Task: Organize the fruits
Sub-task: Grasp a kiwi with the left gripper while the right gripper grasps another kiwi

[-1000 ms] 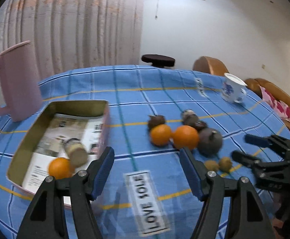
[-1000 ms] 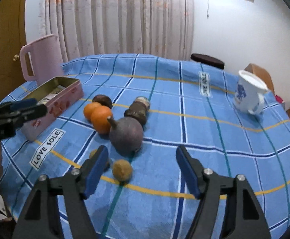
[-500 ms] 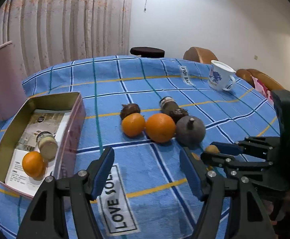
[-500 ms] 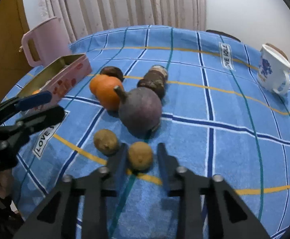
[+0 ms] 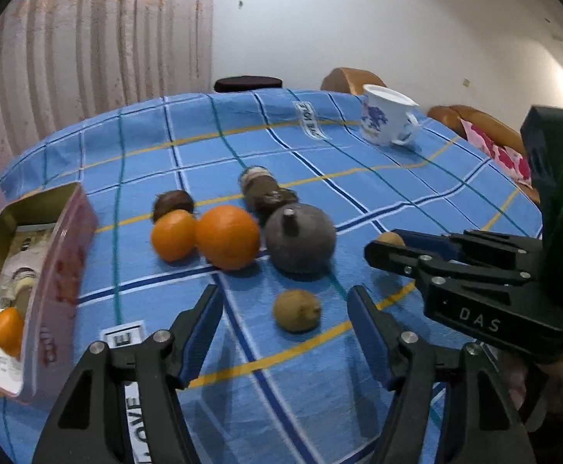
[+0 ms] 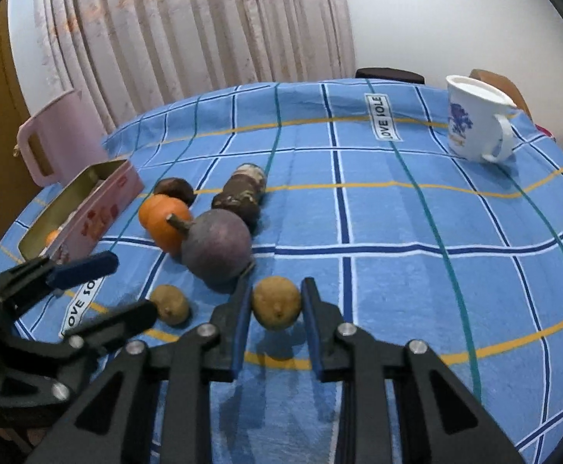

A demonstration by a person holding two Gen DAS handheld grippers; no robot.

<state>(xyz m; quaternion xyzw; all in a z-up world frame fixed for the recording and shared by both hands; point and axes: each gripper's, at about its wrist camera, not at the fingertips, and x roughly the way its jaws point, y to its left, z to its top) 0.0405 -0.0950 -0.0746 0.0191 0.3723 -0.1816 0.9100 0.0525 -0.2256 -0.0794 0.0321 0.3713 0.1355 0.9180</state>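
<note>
Nearest in the right wrist view, the right gripper (image 6: 275, 301) pinches a small tan-brown fruit (image 6: 276, 302), its blue pads pressed against the fruit's two sides, with the fruit's shadow on the blue checked tablecloth (image 6: 397, 270) just below it. To its left a second small brown fruit (image 6: 170, 304) lies on the cloth, and in the left wrist view this one (image 5: 296, 310) sits ahead of and between the fingertips of the left gripper (image 5: 285, 309), whose jaws stand spread and have just been closing in a little, the pads not touching the fruit. Just beyond the two small fruits stands a round grey-purple fruit with a stubby stem (image 6: 217, 249), close behind the right gripper's left fingertip. To its left lie a large orange (image 5: 228, 236) and a smaller orange (image 5: 173, 235), touching each other, with a dark brown fruit (image 5: 173, 202) just behind the smaller one. Behind the grey-purple fruit lies a dark, mottled oblong thing (image 6: 242, 193); what it is I cannot tell. At the left edge of the table sits an open pink tin (image 5: 64, 263) holding another orange (image 5: 8, 331) in its near end and a small jar-like thing beyond it. Farther left and back stands a pink jug (image 6: 62, 137). Far right on the cloth stands a white cup with a blue print (image 6: 473, 123), well apart from the fruit.
</note>
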